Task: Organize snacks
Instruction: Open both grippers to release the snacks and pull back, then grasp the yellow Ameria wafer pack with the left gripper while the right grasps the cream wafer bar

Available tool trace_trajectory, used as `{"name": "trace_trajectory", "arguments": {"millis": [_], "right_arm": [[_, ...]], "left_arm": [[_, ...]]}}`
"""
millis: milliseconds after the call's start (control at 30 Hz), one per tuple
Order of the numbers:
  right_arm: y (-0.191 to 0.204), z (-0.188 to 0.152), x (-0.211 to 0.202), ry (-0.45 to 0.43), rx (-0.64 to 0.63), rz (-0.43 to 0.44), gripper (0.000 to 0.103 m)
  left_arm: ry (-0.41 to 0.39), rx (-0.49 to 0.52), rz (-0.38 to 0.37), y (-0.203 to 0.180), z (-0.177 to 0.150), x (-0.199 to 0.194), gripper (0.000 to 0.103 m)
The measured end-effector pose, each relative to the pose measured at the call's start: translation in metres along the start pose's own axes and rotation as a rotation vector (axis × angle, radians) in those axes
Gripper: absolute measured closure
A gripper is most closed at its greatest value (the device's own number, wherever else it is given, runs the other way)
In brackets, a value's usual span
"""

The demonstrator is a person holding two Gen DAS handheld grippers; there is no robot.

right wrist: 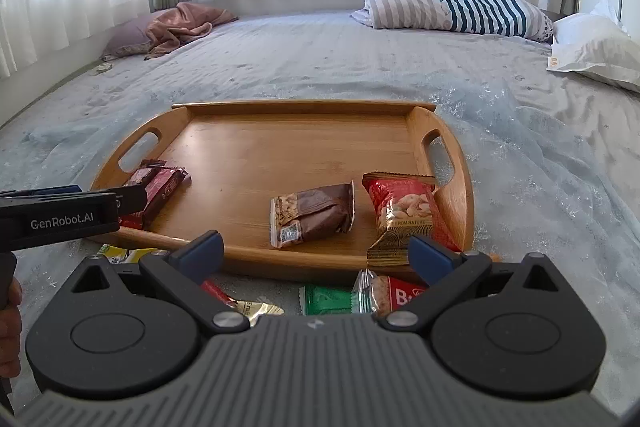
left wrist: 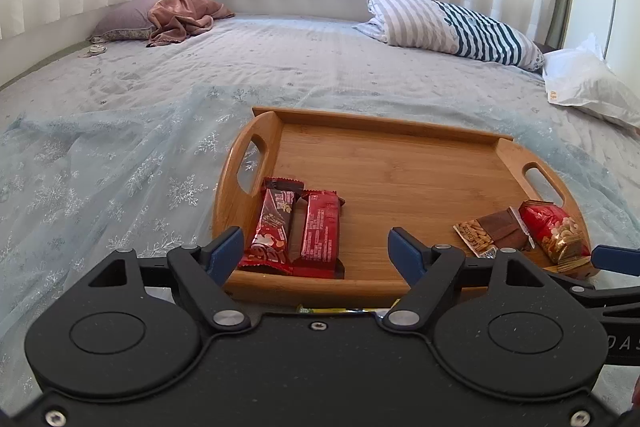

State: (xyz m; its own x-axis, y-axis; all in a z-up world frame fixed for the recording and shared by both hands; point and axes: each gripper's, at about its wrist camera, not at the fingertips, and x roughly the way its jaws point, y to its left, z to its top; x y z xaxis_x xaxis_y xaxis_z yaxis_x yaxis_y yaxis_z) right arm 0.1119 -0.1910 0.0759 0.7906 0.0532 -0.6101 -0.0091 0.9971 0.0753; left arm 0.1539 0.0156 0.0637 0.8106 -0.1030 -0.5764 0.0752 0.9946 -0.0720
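Snack packets sit in two pairs on the rectangular bamboo tray (right wrist: 248, 147): two dark red bars (left wrist: 296, 231) at its left end, a brown nut pouch (right wrist: 316, 215) and a red cashew pouch (right wrist: 404, 211) at its right. Loose wrappers (right wrist: 340, 299) lie on the pale blue bedspread (right wrist: 540, 167) just before the tray's near rim, under the right gripper (right wrist: 316, 251), whose jaws gape empty, as do the left gripper's (left wrist: 316, 247). Reaching for them risks nudging the tray on the soft bedding, or pinching cloth along with foil.

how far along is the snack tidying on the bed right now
Done: four packets lie in the bamboo tray: two dark red bars at its left, a brown nut packet and a red cashew packet at its right. In hand: nothing. Left: the green packet, red-and-white packet and yellow packet on the bedsheet.
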Motion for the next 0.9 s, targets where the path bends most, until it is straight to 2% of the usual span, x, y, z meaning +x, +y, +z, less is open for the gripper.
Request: {"name": "trace_trajectory", "arguments": {"millis": [200, 467, 600, 767, 900], "right_arm": [[0.000, -0.007, -0.009, -0.002, 0.011, -0.003, 0.000], [-0.003, -0.016, -0.022, -0.002, 0.022, -0.007, 0.000], [-0.005, -0.021, -0.028, 0.004, 0.029, -0.004, 0.000], [-0.008, -0.030, -0.042, 0.003, 0.026, 0.061, 0.000], [-0.004, -0.038, -0.046, 0.034, 0.019, 0.148, 0.000]], "left_arm": [[0.000, 0.035, 0.012, -0.004, -0.006, -0.010, 0.024], [-0.005, 0.016, -0.022, 0.001, -0.016, -0.027, 0.015], [-0.013, 0.025, 0.008, 0.005, -0.022, -0.038, 0.007], [0.008, 0.000, 0.006, 0.018, -0.029, -0.046, 0.003], [0.033, -0.009, 0.018, 0.024, -0.038, -0.047, 0.002]]}}
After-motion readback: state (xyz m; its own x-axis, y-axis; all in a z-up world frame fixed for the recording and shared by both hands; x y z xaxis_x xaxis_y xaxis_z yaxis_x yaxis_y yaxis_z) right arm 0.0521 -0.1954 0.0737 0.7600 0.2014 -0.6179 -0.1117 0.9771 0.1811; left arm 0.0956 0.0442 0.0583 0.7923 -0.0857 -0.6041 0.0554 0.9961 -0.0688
